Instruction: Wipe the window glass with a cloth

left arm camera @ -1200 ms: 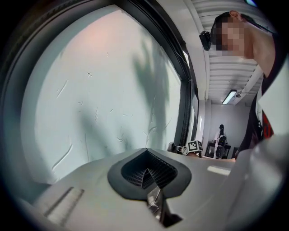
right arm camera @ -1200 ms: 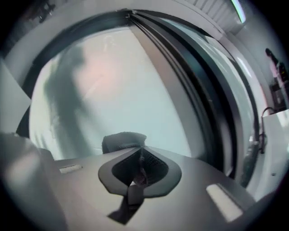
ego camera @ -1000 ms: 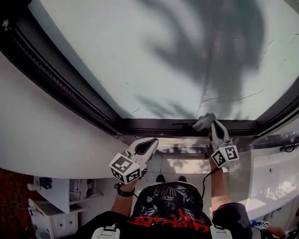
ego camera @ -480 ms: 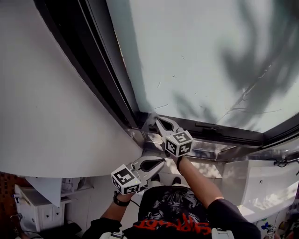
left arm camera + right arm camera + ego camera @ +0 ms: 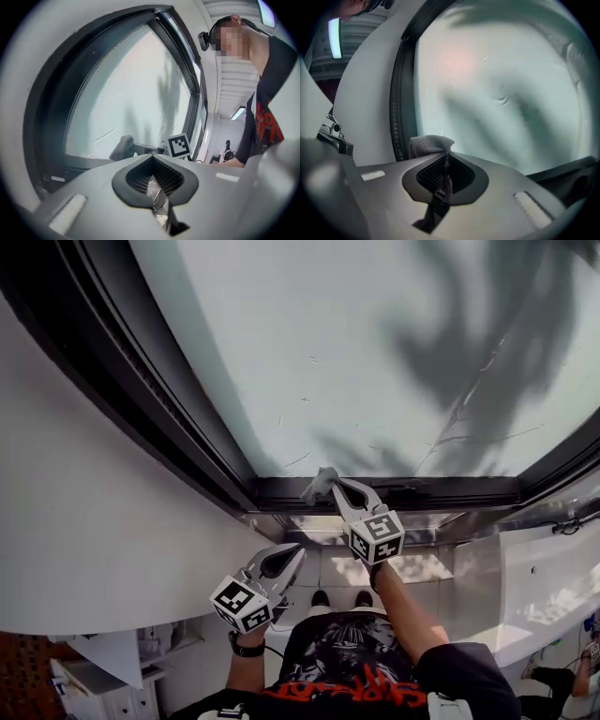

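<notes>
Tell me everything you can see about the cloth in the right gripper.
The cloth is a small grey rag with a woven-looking texture, bunched into a wad. The right gripper has its jaws shut on it, so only a crumpled tuft sticks out past the tips. It sits low on the window glass, just above the dark bottom frame, towards the lower left corner. It seems pressed to the pane, though contact cannot be confirmed.

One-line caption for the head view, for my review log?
Right gripper holds a grey cloth at the bottom edge of the window glass; left gripper, shut and empty, hangs lower.
</notes>
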`<state>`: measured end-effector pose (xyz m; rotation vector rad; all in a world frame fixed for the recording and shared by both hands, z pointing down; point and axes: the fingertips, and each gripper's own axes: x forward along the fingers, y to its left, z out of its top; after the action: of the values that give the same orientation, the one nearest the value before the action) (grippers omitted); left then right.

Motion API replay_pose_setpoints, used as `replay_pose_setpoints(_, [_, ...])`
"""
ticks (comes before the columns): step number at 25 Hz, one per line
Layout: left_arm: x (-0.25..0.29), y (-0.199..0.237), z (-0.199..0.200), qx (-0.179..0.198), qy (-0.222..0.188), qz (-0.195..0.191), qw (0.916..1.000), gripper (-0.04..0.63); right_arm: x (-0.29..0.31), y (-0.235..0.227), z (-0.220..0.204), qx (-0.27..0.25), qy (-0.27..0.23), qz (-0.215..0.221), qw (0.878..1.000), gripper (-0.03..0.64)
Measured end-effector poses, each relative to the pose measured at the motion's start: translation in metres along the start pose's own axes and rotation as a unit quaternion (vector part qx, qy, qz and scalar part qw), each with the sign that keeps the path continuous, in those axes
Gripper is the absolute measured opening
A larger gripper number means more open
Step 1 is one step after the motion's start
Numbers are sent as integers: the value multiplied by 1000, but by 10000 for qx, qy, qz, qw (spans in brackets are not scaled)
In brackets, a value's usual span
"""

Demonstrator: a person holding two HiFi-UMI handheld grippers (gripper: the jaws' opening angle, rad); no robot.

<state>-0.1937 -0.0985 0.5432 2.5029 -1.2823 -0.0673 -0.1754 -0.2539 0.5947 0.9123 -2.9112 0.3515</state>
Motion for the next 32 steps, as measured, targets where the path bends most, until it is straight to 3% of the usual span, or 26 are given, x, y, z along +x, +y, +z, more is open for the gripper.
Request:
replay_pose_setpoints(5, [40, -30, -9, 49, 372, -479, 9981, 0, -78, -73, 11, -72, -309, -723, 9969, 17])
replay_pose_setpoints(10, [86, -65, 0, 257, 415, -965, 9941, 0, -161, -161, 4, 375, -575, -1711, 9829, 17])
replay_pose_setpoints(16, [125, -105, 1, 318, 514, -1217, 9907, 0, -275, -278, -4, 536, -677, -3028, 9491, 16])
replay_pose_setpoints(25, [135, -141, -10, 169, 444, -1094, 9929, 0, -399, -394, -16, 692, -357, -4209, 9038, 17])
replay_pose_setpoints(26, [133, -138, -13, 134, 426, -1027, 9937, 0, -399, -395, -16, 756, -352, -4196, 9039, 15])
replay_pose_setpoints(28, [131, -131, -15, 40, 440, -940, 9946, 0, -386, -378, -7, 691, -434, -3945, 9153, 17])
replay_pose_setpoints(30, [130, -126, -17, -69, 469, -893, 9949, 0, -354, -334, 10, 527, -659, -3409, 9363, 17])
replay_pose_setpoints(32, [126, -121, -20, -152, 429, -780, 9959, 0, -306, -272, 26, 506, -931, -2583, 9602, 17])
